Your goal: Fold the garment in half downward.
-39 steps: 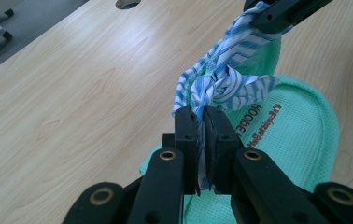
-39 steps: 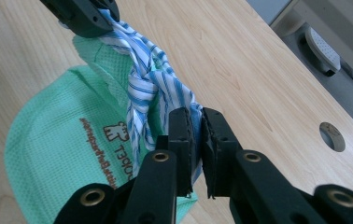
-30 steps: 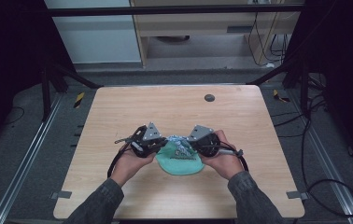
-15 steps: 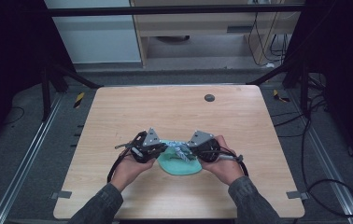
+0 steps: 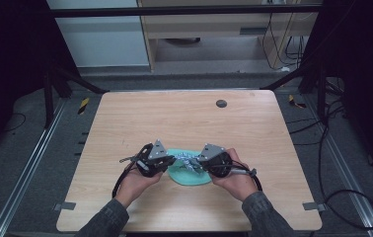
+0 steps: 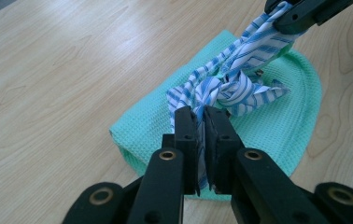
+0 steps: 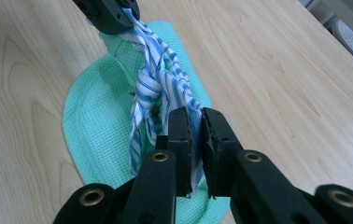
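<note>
Near the front edge of the table point(image 5: 125, 118), a blue-and-white striped cloth point(image 6: 233, 84), knotted in its middle, stretches over a green waffle cloth point(image 6: 277, 126), each end clamped in the closed left gripper point(image 6: 201, 140) and right gripper point(image 7: 198, 140).

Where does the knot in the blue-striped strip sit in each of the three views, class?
High view: knot lies low of centre, between both grippers.
Left gripper view: knot right of centre, above the jaws.
Right gripper view: knot upper middle, left of centre.
Shared landmark: the green cloth beneath it.
</note>
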Tool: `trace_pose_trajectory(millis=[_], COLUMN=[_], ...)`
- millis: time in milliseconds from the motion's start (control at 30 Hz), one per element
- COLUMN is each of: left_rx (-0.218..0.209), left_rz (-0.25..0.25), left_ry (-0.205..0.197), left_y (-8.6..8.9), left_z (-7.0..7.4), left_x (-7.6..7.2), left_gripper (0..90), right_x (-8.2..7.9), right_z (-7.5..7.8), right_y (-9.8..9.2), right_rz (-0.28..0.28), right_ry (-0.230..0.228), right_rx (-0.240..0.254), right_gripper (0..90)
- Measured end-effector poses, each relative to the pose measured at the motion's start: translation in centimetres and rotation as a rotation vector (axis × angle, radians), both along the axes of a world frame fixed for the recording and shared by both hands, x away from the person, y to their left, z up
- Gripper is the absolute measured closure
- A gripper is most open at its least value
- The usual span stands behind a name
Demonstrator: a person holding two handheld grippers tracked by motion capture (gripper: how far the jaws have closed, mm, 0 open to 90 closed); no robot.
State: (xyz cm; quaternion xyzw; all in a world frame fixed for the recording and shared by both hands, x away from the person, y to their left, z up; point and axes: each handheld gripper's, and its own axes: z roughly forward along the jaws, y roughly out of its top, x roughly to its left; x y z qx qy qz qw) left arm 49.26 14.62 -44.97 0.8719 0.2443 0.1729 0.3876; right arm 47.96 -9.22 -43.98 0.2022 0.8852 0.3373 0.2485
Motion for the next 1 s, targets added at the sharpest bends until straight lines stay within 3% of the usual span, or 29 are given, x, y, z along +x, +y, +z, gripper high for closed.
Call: trace_pose_trajectory(millis=[733,1000], left_rx=[-0.023,-0.041], left_rz=[-0.003,0.033], left_ry=[0.014,-0.029], left_y=[0.4,1.1], left_z=[-0.8,-0.4], left_x=[-1.1,-1.9], left_gripper=[82.8,66.6], right_x=[-1.3,-1.6], right_z=[-1.0,-1.4], right_y=[0.1,0.0], right_rz=[0.006,0.011], right_ry=[0.021,0.024], right_rx=[0.011,0.014], right_gripper=[82.9,82.9])
